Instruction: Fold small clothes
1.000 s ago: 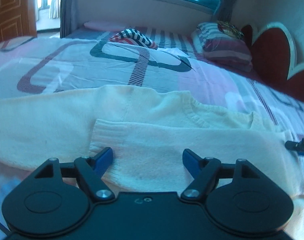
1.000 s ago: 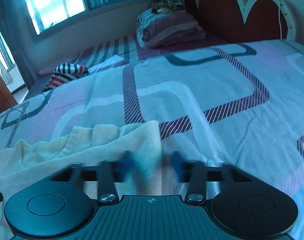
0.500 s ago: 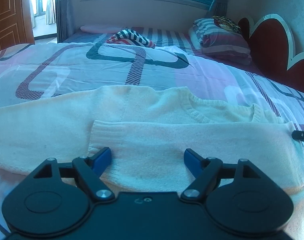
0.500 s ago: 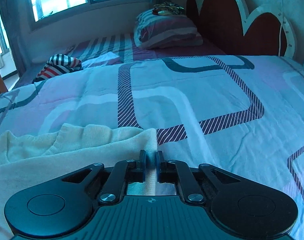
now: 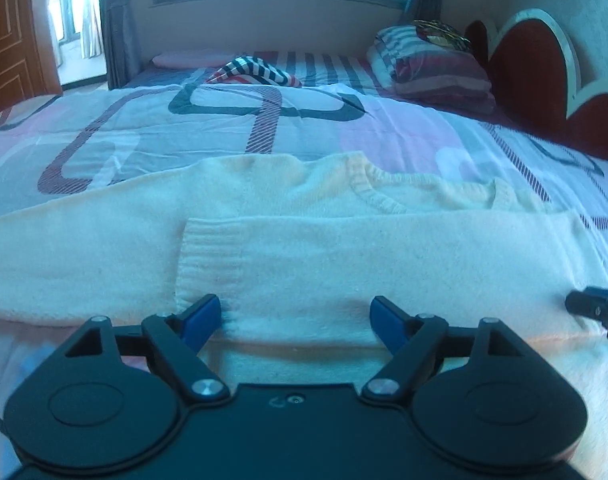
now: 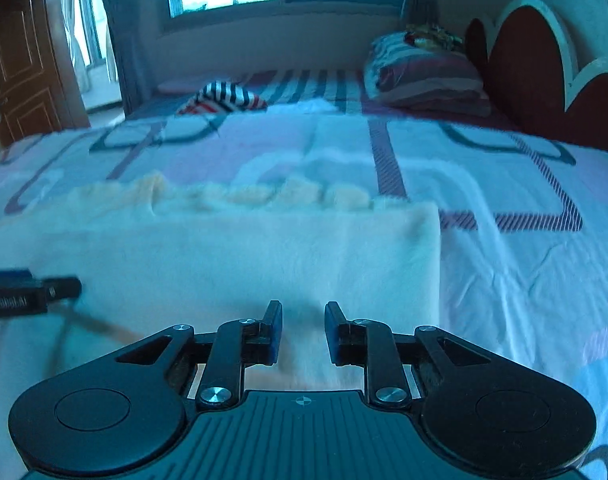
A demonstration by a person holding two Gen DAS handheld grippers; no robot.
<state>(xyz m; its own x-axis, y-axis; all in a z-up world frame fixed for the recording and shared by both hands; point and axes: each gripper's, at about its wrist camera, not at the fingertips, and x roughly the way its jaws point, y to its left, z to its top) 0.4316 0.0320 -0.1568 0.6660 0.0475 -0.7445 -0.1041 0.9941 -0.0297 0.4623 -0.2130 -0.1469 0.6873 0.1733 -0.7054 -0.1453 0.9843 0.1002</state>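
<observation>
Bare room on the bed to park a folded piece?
Free: bedspread right of the cream sweater, up to the headboard; also the strip between the sweater and the striped garment. Crowded: near edge, where the sweater and both grippers sit.

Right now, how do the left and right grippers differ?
The left gripper stands wide, its jaws opening astride the folded-over sleeve; the right gripper shows a narrow gap, jaws opening. Both hang over the cream sweater, and neither grips it.
</observation>
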